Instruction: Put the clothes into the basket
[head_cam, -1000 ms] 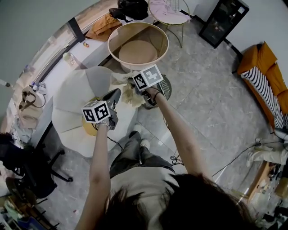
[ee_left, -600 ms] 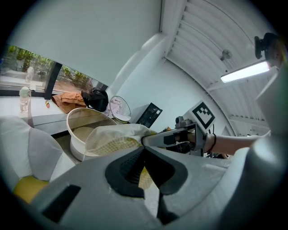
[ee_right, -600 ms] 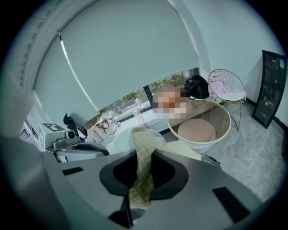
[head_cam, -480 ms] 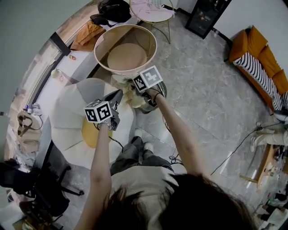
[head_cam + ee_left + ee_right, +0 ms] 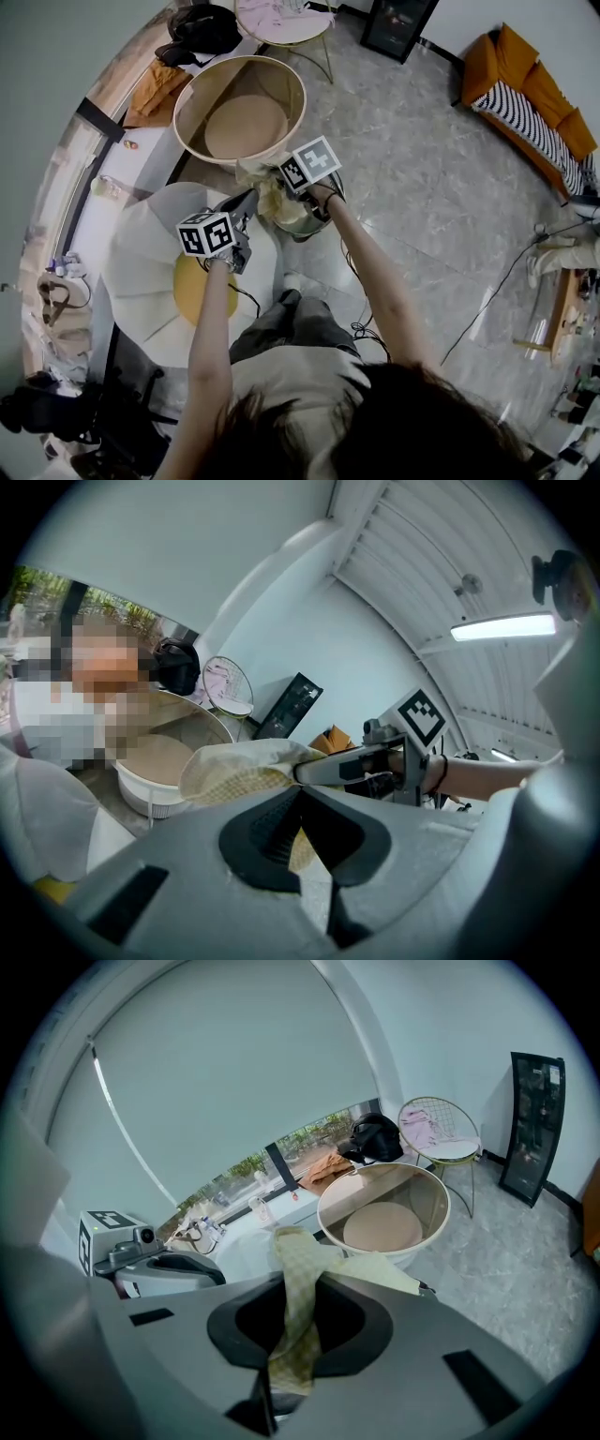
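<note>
A pale yellow checked cloth (image 5: 270, 200) hangs stretched between my two grippers, just in front of the near rim of the round beige basket (image 5: 192, 89). My left gripper (image 5: 242, 203) is shut on one end of the cloth (image 5: 234, 772), whose fabric bunches at the jaws of that gripper (image 5: 302, 808). My right gripper (image 5: 275, 183) is shut on the other end, and a strip of cloth (image 5: 298, 1269) runs down into the jaws of the same gripper (image 5: 291, 1335). The basket (image 5: 384, 1206) holds no clothes, and its tan bottom shows.
A white pleated round seat with a yellow cushion (image 5: 150, 281) lies below my left gripper. Beyond the basket stand a small gold-legged table (image 5: 281, 19), a black bag (image 5: 202, 23) and an orange garment (image 5: 155, 84). An orange sofa (image 5: 516, 75) and floor cables (image 5: 487, 300) lie to the right.
Both grippers have carried the cloth along together, still held. The view has swung, so the basket now sits further left and the cloth hangs at its near rim.
</note>
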A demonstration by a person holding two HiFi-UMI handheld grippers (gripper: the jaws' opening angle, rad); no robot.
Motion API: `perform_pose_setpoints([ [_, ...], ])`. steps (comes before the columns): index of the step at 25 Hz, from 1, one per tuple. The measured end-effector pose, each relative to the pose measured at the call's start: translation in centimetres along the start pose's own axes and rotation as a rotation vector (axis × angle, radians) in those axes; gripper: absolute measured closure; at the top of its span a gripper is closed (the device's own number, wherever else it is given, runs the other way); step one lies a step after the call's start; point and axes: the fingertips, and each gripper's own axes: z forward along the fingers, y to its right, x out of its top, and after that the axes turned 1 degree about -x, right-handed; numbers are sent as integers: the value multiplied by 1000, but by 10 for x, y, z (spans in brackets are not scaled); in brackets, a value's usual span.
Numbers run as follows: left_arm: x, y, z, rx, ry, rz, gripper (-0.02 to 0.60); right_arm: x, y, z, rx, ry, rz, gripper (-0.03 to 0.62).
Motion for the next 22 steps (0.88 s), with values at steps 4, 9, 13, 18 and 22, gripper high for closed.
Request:
perform_pose_setpoints([
  [4, -2, 0, 19, -22, -42, 14, 571, -1, 21, -1, -18, -6, 23, 545],
  [9, -10, 5, 44, -30, -92, 9, 571, -6, 51, -6, -44, -18, 38, 545],
  [13, -8, 5, 66, -19, -102, -11, 571, -6, 70, -5, -44, -38, 16, 545],
  [18, -7, 5, 92, -5, -110, -37, 571, -11, 90, 2, -49, -71, -10, 545],
  [22, -7, 4, 107, -4, -119, -35, 571, -10, 107, 8, -53, -82, 4, 545],
])
